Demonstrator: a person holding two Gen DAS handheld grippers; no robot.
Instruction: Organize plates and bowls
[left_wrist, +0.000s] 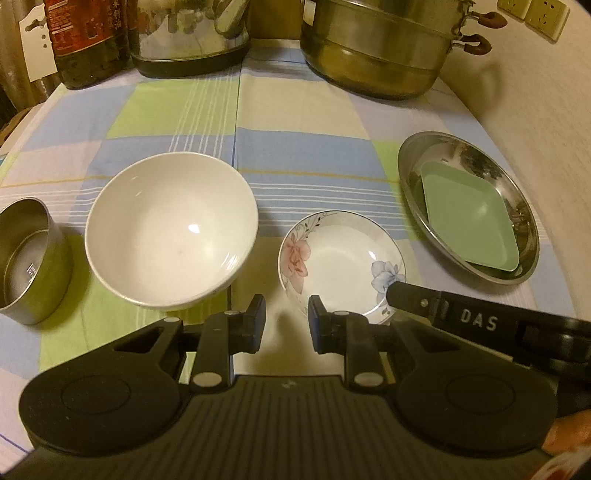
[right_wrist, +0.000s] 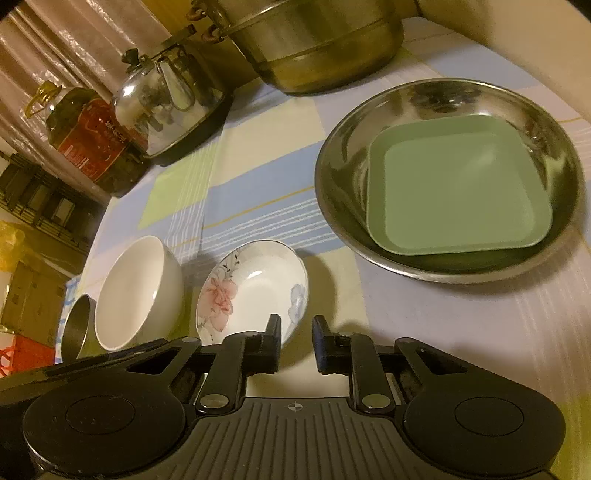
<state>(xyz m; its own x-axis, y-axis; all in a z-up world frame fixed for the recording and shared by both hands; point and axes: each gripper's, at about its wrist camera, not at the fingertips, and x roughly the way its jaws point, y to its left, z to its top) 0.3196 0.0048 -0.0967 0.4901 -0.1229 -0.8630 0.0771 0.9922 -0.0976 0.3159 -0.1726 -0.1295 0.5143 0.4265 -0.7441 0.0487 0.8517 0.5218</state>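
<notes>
Both grippers hang over the near table edge. Left gripper (left_wrist: 286, 317): fingers narrowly apart, empty. Right gripper (right_wrist: 295, 341): same, just beside the floral dish (right_wrist: 255, 284), likely next for stacking. Green plate (right_wrist: 458, 192) nests inside the steel pan (right_wrist: 332, 192). White bowl (left_wrist: 170, 229) waits, steel cup (left_wrist: 33, 258) alongside.

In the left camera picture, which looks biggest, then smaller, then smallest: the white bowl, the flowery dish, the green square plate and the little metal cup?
1. white bowl
2. flowery dish and green square plate: these look about alike, and the plate sits farther away, so I won't rank them.
3. little metal cup, partly cut off at the picture's edge.
</notes>
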